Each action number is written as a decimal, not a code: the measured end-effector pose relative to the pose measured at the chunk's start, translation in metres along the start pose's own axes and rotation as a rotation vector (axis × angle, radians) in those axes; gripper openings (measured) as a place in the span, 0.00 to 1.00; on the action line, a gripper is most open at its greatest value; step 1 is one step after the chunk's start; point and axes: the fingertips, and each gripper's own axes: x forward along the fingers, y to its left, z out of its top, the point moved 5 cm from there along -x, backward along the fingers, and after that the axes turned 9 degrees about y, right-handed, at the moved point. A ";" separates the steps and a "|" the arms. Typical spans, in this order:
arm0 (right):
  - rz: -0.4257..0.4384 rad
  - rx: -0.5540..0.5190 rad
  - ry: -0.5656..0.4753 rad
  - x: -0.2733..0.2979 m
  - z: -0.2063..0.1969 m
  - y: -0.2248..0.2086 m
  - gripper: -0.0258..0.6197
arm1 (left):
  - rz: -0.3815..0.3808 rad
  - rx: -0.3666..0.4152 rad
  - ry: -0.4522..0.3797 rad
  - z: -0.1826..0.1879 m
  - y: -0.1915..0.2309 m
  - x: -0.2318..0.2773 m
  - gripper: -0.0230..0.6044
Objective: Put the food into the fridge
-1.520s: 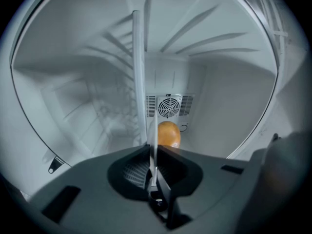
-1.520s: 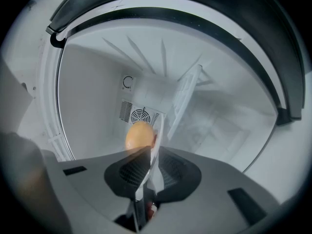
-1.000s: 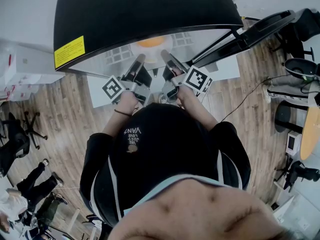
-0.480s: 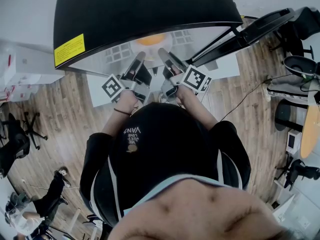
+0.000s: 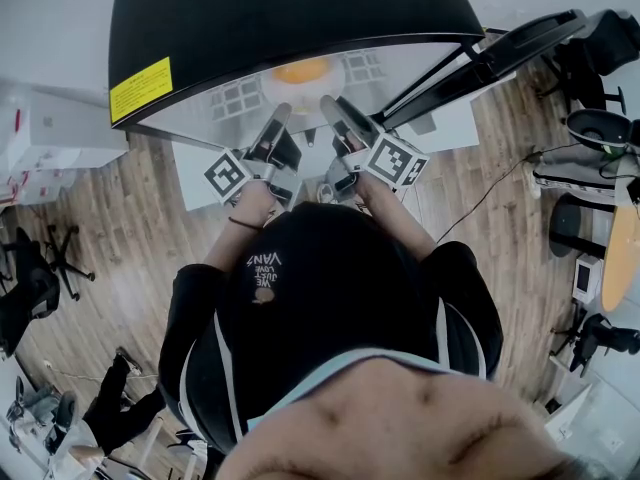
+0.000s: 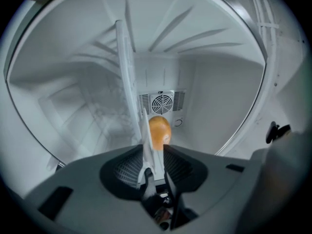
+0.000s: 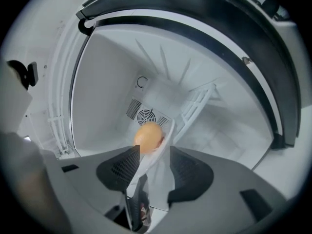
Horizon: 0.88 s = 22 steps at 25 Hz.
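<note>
White plastic fills the gap of the left claw [image 6: 153,149], whose jaws are pressed onto the rim of a plate [image 7: 154,179] seen edge-on; the right claw [image 7: 152,150] has just been opening and now stands spread, with the same plate's rim between its jaws but not pinched. On the plate, just past both sets of fingertips, sits the one piece of food [image 7: 148,136], a round orange lump, inside the fridge [image 7: 107,87]. The plate lies in line with a ribbed white shelf [image 7: 197,104]; whether it rests on it I cannot tell. Behind the food, on the back wall, is a single round fan grille [image 7: 145,116]. The fridge is white inside and black outside, with one yellow label [image 5: 139,103] near its top edge and its door [image 5: 520,56] swung open at the right. In the head view both claws reach in side by side, each carrying a marker cube [image 5: 227,175], two in all, held in the person's hands [image 5: 255,205]. Around them the room has a wooden plank floor [image 5: 120,228], a dark office chair [image 5: 35,278] at the left and another person [image 5: 115,418] at the lower left. Counted: two claws, one plate, one piece of food, one fan grille, one yellow label
</note>
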 end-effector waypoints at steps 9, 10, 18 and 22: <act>-0.087 -0.191 -0.026 -0.017 0.002 0.005 0.32 | 0.139 0.266 0.002 0.008 -0.001 -0.020 0.21; -0.097 -0.225 -0.027 -0.018 0.002 0.007 0.32 | 0.155 0.311 0.009 0.009 -0.004 -0.021 0.21; -0.160 -0.360 -0.028 -0.025 -0.002 0.014 0.32 | 0.221 0.666 0.109 0.001 -0.025 -0.020 0.22; -0.181 -0.418 -0.018 -0.026 -0.006 0.016 0.31 | 0.269 0.766 0.132 -0.003 -0.023 -0.022 0.22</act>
